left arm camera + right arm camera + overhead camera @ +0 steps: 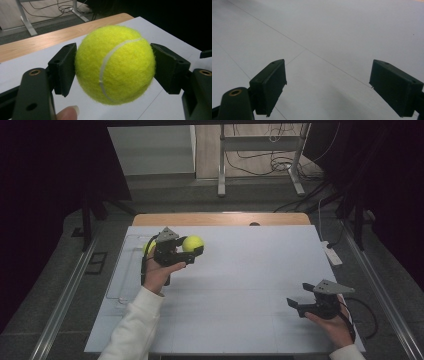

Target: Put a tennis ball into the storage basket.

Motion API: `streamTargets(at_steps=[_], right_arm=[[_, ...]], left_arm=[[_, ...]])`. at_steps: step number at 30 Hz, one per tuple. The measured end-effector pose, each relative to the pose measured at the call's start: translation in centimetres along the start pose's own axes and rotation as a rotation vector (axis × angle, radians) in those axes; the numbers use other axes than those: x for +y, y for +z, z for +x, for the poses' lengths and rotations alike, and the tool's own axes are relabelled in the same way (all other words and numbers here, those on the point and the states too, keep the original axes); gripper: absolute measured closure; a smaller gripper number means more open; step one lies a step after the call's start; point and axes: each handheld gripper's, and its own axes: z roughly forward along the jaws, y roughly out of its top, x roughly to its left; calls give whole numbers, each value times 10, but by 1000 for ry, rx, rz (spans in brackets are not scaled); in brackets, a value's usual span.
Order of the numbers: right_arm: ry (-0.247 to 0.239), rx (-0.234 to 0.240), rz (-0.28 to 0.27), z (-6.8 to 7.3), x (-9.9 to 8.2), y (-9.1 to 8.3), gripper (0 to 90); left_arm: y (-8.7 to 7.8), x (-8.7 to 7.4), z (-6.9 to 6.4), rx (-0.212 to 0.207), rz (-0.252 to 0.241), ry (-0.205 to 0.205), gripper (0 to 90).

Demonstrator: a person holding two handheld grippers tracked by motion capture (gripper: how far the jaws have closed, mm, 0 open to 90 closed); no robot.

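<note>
On table [240, 285]: two tennis balls [193, 243]

In the high view a second yellow ball [148, 247] at left of centre is mostly hidden behind the left tongs [192, 252], so only a sliver shows. The clear tray [122, 270] beside it is too faint to trace fully. Both sleeves are cut off by the bottom edge. In the left gripper view a fingertip [67, 113] is cut off at the bottom.
</note>
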Motion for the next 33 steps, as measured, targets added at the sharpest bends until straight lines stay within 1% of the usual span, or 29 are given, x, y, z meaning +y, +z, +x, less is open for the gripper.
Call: streamTargets(at_steps=[15, 23, 26, 33], right_arm=[[0, -1, 0, 0, 0, 0, 140], [0, -2, 0, 0, 0, 0, 141], [-1, -2, 1, 0, 0, 0, 140], [-1, -2, 2, 0, 0, 0, 141]], left_arm=[[-14, -6, 12, 33, -7, -24, 267], [-24, -11, 22, 61, -12, -40, 267], [-27, -12, 24, 73, -15, -40, 267], [-33, -12, 27, 86, -21, -42, 267]])
